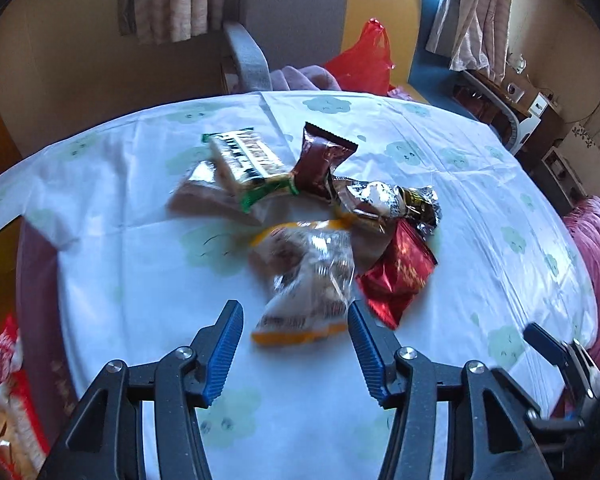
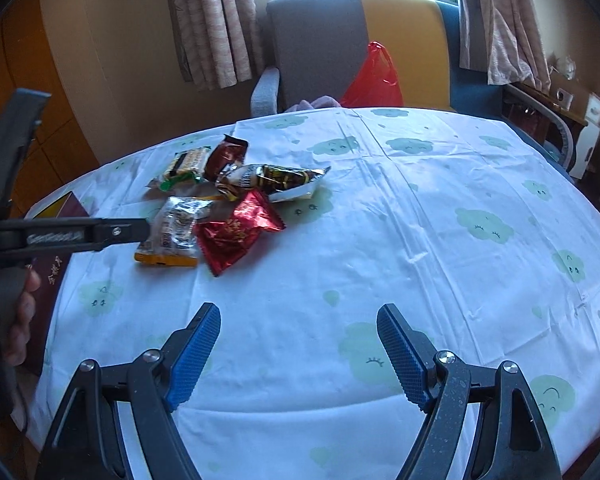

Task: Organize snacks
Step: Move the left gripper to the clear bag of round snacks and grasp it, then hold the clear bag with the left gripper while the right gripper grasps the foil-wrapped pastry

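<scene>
Honestly, the left gripper (image 1: 296,320) is hovering spread wide around the near end of the orange-edged snack pack (image 1: 306,280), not pinching yet. That pack is lying at the front of the snack pile (image 2: 228,196) on the cloud tablecloth (image 2: 420,240), touching the red foil packet (image 1: 396,272). Crinkly film could be slipping out or dragging its neighbour along. The right gripper (image 2: 298,320) is sitting spread and empty.
</scene>
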`<action>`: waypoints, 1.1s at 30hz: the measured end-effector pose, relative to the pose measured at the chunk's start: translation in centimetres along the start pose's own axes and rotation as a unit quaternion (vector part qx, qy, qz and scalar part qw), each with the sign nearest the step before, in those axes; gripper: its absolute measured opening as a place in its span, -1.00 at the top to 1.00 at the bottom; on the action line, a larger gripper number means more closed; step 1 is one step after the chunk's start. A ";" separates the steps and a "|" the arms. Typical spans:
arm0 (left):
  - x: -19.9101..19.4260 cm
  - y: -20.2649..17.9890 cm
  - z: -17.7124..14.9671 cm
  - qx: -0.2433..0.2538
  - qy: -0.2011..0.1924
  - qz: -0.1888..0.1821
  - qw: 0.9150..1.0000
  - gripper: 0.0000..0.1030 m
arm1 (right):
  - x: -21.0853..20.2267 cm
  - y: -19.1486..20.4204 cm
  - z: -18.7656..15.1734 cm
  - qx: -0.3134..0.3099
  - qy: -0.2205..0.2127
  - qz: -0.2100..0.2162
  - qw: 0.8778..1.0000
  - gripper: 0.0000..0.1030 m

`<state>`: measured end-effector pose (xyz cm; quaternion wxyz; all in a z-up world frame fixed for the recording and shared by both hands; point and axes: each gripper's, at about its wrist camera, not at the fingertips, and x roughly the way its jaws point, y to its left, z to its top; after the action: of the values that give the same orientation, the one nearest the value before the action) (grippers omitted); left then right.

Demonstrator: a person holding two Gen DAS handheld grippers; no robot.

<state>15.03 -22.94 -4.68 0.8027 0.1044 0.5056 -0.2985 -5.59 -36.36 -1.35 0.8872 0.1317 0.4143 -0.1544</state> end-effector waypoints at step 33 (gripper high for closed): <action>-3.8 1.6 -12.0 0.027 -0.054 0.070 0.996 0.18 | 0.9 6.1 2.4 -0.089 0.012 0.012 0.996 -0.57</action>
<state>5.79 -14.66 -7.20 0.8446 0.1453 0.4450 -0.2601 -1.03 -31.75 0.14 0.8923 0.0587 0.4351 -0.1049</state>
